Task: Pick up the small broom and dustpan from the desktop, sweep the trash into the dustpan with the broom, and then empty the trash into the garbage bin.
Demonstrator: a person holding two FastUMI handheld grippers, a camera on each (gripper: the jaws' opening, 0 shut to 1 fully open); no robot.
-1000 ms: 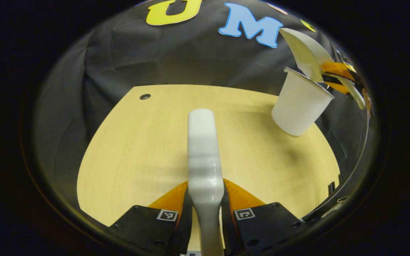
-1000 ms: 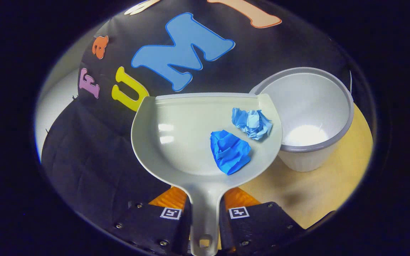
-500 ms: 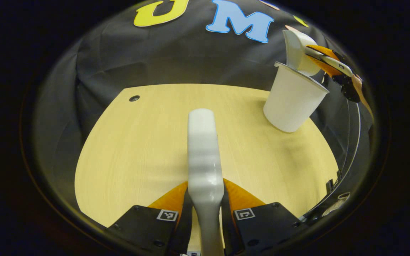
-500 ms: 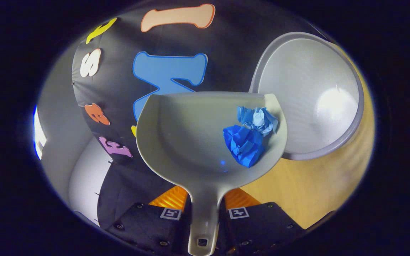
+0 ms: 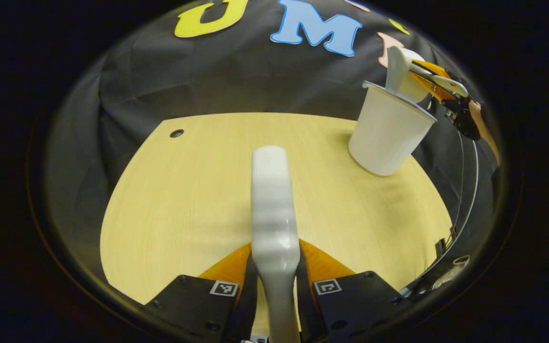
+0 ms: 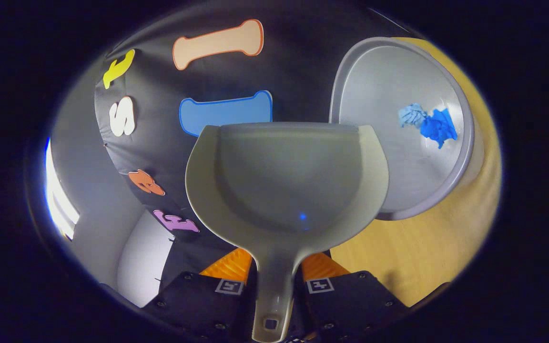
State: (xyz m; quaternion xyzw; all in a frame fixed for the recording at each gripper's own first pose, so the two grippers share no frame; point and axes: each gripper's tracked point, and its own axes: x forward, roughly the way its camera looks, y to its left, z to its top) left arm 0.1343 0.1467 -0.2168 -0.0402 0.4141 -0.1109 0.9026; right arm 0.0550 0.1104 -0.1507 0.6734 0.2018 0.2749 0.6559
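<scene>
The right claw (image 6: 274, 274), clamped on the handle of a pale grey plastic dustpan (image 6: 286, 178), holds it tipped at the rim of a white plastic garbage bin (image 6: 350, 85), where 2 crumpled blue paper scraps (image 6: 429, 124) lie inside. The left claw (image 5: 274, 276) grips a white-handled small broom (image 5: 270, 200) above the light wooden table (image 5: 184, 190).

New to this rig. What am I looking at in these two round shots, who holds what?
No robot arm: a person carries a two-finger gripper in each hand, and each carries a fisheye camera looking along its own fingers. In the left gripper view, the left gripper is shut on the white broom handle above the wooden desk. In the right gripper view, the right gripper is shut on the dustpan handle; the pan is bare, tipped beside the bin, where two blue paper wads lie.
</scene>
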